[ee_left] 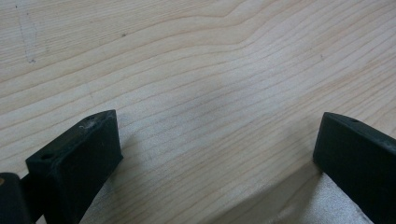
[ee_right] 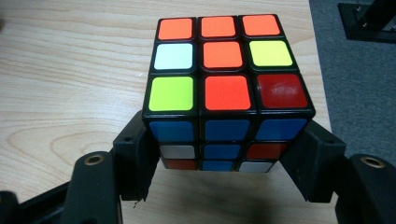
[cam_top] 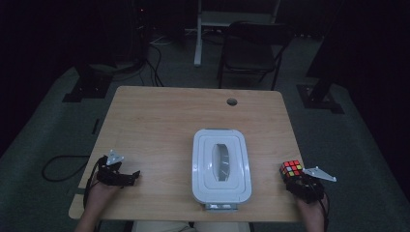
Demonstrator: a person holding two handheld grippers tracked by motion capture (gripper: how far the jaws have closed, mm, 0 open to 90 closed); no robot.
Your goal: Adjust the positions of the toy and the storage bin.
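A scrambled puzzle cube (ee_right: 224, 93) with orange, white, yellow, red and blue stickers is clamped between the jaws of my right gripper (ee_right: 224, 158). In the high view the cube (cam_top: 291, 169) sits at the table's right front edge, with the right gripper (cam_top: 302, 185) just behind it. My left gripper (cam_top: 126, 177) rests at the left front of the table. Its black fingers (ee_left: 79, 158) stand wide apart over bare wood, nothing between them.
A white lidded plastic box (cam_top: 221, 164) lies in the middle front of the wooden table (cam_top: 159, 121). A cable hole (cam_top: 232, 102) is near the far edge. A dark folding chair (cam_top: 251, 48) stands beyond the table. Grey carpet lies right of the table edge.
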